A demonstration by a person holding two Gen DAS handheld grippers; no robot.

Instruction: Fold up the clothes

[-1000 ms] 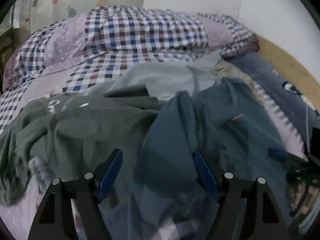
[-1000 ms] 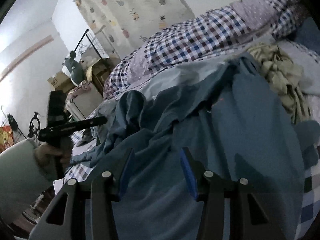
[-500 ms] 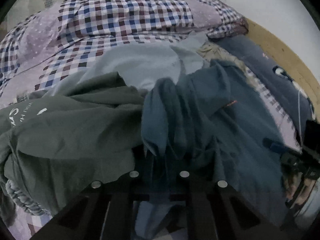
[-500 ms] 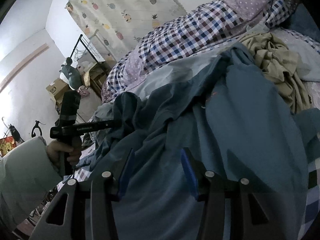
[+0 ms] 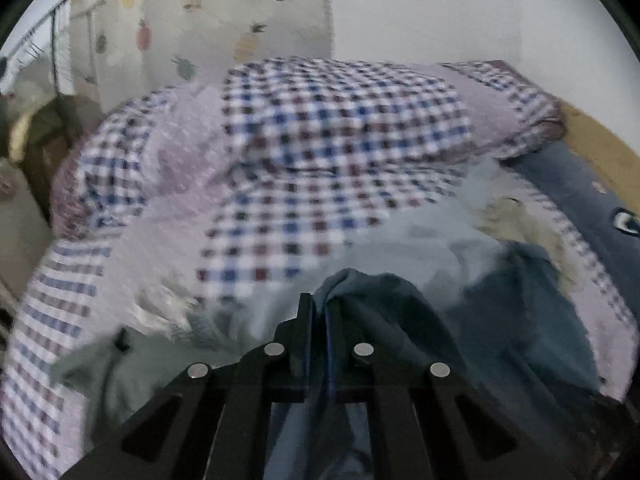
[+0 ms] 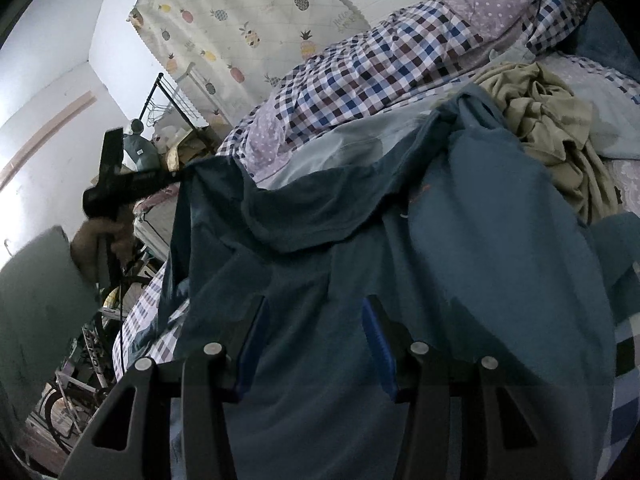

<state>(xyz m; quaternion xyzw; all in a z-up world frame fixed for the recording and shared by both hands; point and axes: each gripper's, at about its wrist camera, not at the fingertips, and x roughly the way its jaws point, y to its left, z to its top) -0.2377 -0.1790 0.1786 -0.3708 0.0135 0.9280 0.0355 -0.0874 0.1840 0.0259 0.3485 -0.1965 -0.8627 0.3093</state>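
Here the left gripper (image 5: 316,312) has its two black fingers pressed together on a bunched edge of the teal-blue shirt (image 6: 460,272), the cloth rising in a small peak above the fingertips and falling away to either side. Seen from the right wrist camera, that same gripper (image 6: 180,176) holds one corner of the shirt up in the air at the left of the bed, so the fabric hangs from it in a taut sheet and slopes down across the mattress toward the right gripper (image 6: 316,320). The right gripper's jaws stand well apart, blue pads facing each other, with the shirt spread below and between them; whether the fingers touch the cloth cannot be told, and they grip nothing. A person's hand (image 6: 96,240) in a pale grey-green sleeve (image 6: 40,304) carries the left tool. Under the shirt lies a pale blue garment (image 6: 340,148), and just beside its far edge sits a crumpled khaki garment (image 6: 548,120). A grey-green garment (image 5: 120,364) lies low at the left in the left wrist view, which is blurred. The checked quilt (image 5: 340,128) is heaped at the head of the bed, with a pineapple-print curtain (image 6: 248,28) on the wall behind it.
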